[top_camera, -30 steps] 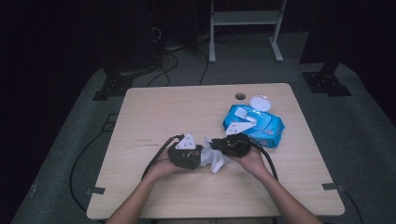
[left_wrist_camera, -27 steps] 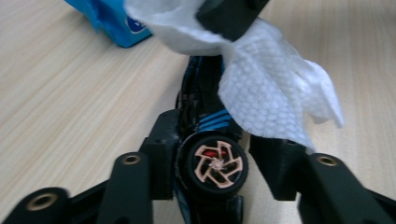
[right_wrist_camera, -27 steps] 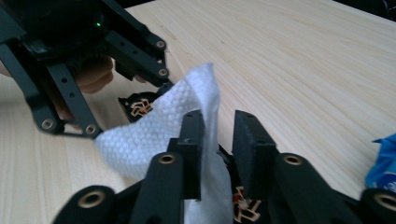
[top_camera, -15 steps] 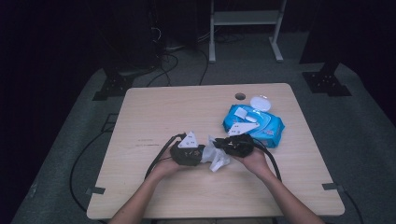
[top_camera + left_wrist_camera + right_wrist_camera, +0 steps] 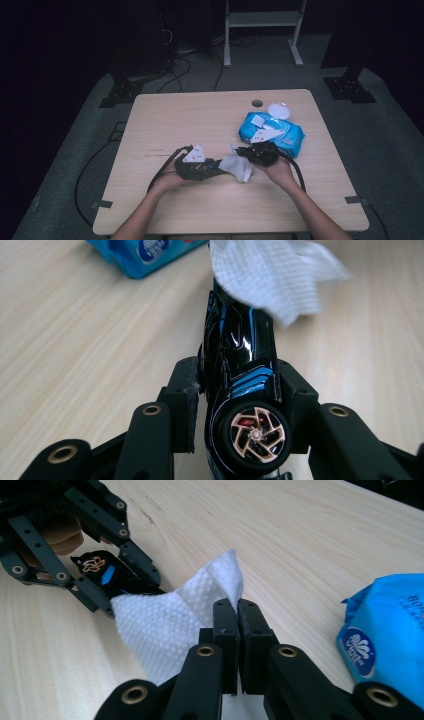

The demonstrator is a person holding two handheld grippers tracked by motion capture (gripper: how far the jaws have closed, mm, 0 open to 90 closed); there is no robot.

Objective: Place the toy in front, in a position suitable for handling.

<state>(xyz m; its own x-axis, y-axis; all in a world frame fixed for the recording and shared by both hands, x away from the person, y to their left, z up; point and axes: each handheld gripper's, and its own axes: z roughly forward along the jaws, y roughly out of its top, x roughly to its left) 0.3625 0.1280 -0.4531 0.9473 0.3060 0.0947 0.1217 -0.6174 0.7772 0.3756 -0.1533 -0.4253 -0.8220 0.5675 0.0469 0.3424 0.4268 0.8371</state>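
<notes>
My left hand-held gripper has just been closing and now clamps the toy car by its flanks, held low over the near middle of the tabletop. The car looks light, rigid, glossy and likely slippery; the side grip seems best. My right hand-held gripper, pressed together, pinches the wet wipe: soft, limp, best taken by a corner, draped on the car's nose.

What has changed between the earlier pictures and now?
Both grippers have just been closing: the left gripper now clamps the black toy car with blue stripes, and the right gripper pinches the white textured wipe, which lies over the car's front. Both hands barely moved. The blue wipes packet stayed on the wooden table.
</notes>
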